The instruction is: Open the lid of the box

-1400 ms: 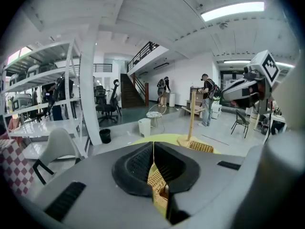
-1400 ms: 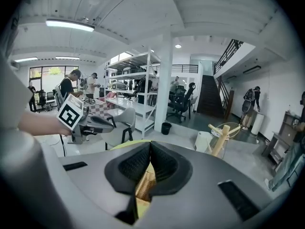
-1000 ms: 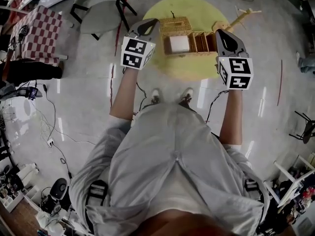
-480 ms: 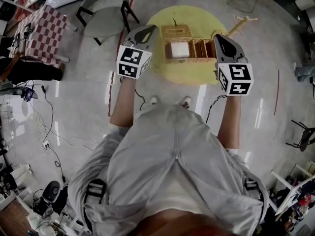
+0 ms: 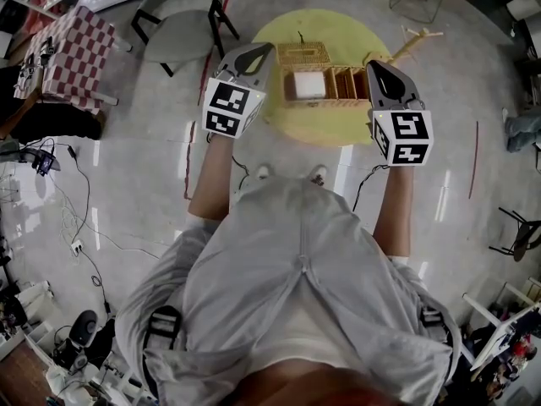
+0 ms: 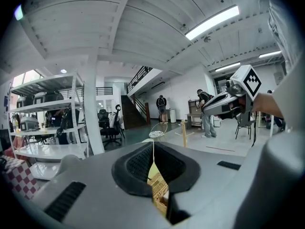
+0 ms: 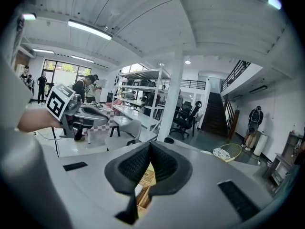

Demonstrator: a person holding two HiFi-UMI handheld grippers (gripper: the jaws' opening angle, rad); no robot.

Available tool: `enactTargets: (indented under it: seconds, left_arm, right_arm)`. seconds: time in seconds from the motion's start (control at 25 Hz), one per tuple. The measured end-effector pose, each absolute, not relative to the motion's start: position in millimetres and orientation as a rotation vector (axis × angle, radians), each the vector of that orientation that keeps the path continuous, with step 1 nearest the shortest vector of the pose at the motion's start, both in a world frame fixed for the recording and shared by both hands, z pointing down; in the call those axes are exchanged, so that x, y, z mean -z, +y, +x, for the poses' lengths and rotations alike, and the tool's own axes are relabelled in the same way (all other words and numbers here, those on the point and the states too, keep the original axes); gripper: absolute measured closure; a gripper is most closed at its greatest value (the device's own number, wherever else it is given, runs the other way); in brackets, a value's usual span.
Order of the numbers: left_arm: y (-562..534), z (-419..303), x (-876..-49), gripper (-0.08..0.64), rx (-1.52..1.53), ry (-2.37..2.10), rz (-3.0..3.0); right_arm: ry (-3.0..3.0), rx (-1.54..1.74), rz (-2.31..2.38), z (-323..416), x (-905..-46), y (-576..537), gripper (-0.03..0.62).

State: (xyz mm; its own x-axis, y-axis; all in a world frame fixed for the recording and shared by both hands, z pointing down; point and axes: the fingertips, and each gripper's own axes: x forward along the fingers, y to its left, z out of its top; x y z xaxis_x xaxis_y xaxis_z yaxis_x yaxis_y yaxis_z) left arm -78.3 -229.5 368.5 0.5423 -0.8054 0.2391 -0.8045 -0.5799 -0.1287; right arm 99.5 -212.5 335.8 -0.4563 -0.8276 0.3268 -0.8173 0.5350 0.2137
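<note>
A wicker box (image 5: 328,83) stands on a round yellow table (image 5: 325,121). Its lid (image 5: 304,53) lies open behind it. The left compartment holds a white block (image 5: 308,84); the others are narrow slots. My left gripper (image 5: 260,51) hovers off the box's left end, and my right gripper (image 5: 373,65) off its right end. Neither touches the box. In the left gripper view the left gripper (image 6: 153,146) is shut and holds nothing; wicker (image 6: 159,194) shows below its pads. In the right gripper view the right gripper (image 7: 150,146) is likewise shut and holds nothing, over wicker (image 7: 143,191).
A grey chair (image 5: 182,7) stands beyond the table at left, beside a checkered table (image 5: 72,49). A wooden stand (image 5: 414,36) is at the table's far right. Cables (image 5: 84,218) trail over the glossy floor. Shelving (image 6: 47,123) and people fill the hall.
The head view has shifted, so the table sits a little lower in the frame. Both grippers stay raised on either side of the box, jaws still shut.
</note>
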Motion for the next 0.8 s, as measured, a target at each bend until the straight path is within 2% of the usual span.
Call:
enactTargets:
  seconds: [0.8]
  left_arm:
    - [-226.2,-80.7,-379.5,0.526,0.454,1.407,-2.797]
  right_arm:
    - [-2.365,0.027,1.348,91.2,-343.2,-210.2,0.569]
